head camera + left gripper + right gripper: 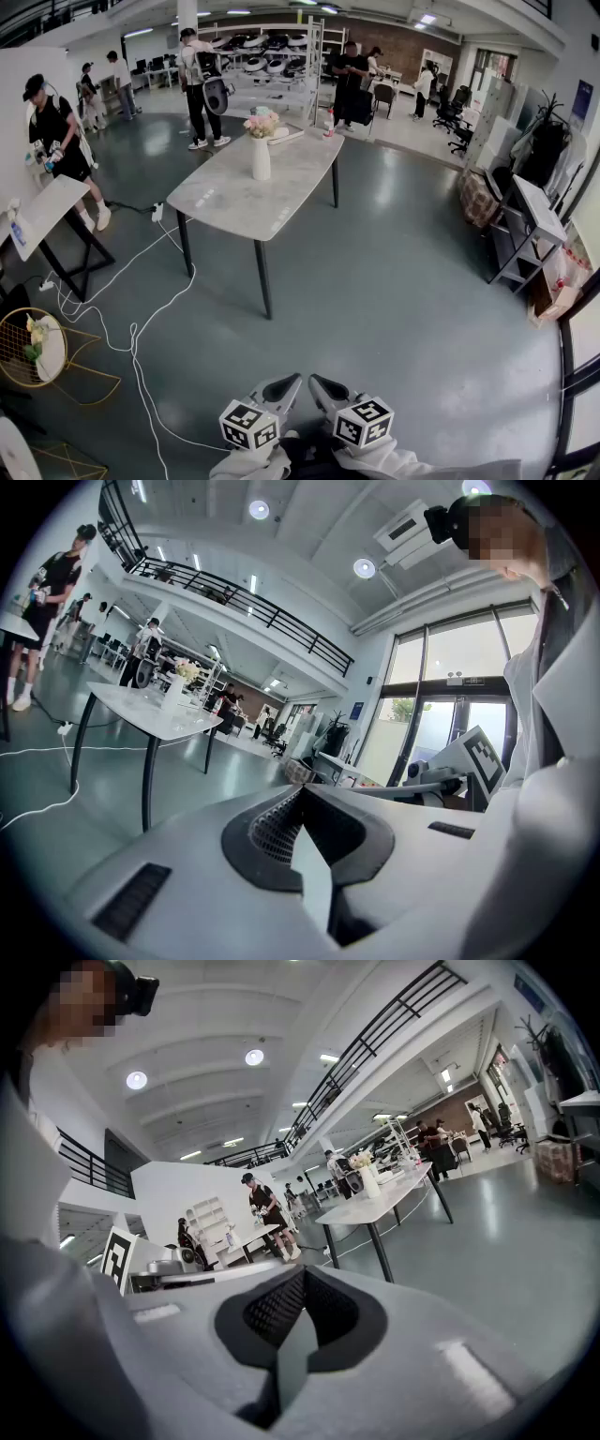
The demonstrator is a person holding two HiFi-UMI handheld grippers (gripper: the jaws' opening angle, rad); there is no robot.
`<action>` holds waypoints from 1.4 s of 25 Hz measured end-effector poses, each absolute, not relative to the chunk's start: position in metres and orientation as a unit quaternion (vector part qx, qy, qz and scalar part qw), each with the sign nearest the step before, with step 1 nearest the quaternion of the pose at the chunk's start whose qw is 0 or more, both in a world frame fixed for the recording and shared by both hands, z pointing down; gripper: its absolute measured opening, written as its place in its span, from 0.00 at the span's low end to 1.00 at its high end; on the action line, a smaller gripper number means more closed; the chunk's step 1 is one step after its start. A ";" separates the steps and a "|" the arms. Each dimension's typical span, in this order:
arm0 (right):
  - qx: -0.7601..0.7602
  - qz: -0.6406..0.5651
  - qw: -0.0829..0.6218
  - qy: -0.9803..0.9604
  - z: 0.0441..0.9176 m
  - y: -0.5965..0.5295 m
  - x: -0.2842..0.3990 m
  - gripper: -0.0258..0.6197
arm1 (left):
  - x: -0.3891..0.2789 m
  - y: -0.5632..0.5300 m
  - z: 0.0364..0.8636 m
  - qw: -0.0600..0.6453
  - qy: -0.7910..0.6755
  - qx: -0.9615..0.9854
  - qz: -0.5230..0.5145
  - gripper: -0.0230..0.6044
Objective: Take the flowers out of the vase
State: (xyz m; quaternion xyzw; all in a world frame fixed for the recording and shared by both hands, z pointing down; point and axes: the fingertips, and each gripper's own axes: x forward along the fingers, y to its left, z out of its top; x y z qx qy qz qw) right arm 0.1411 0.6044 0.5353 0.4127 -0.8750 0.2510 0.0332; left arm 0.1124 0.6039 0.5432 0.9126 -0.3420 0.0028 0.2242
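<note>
Far out: close in on table (234,202) first. Open jaws before reaching, pinch stems just above vase (261,157) rim, brace vase, pull straight up. Flowers (261,124): in vase on table, well apart from grippers. Left gripper (292,381), right gripper (317,382): jaws pressed together, empty, side by side, tilted slightly down.

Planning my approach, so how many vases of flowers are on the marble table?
1. The white vase with flowers stands near the far end of the table; none other shows there.
</note>
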 end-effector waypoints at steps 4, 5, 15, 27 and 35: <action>0.415 0.253 0.030 -0.873 0.537 0.613 0.137 0.04 | 0.108 0.614 0.546 0.225 -0.341 0.913 0.005 0.04; 0.415 0.255 0.029 -0.873 0.537 0.615 0.136 0.04 | 0.107 0.616 0.545 0.225 -0.340 0.913 0.006 0.04; 0.417 0.272 0.017 -0.867 0.545 0.632 0.113 0.04 | 0.084 0.639 0.559 0.240 -0.347 0.906 0.011 0.04; 0.406 0.275 0.024 -0.871 0.552 0.585 0.103 0.04 | 0.065 0.607 0.563 0.251 -0.380 0.890 0.000 0.04; 0.387 0.275 0.034 -0.879 0.553 0.523 0.085 0.04 | 0.048 0.542 0.566 0.262 -0.397 0.880 -0.003 0.04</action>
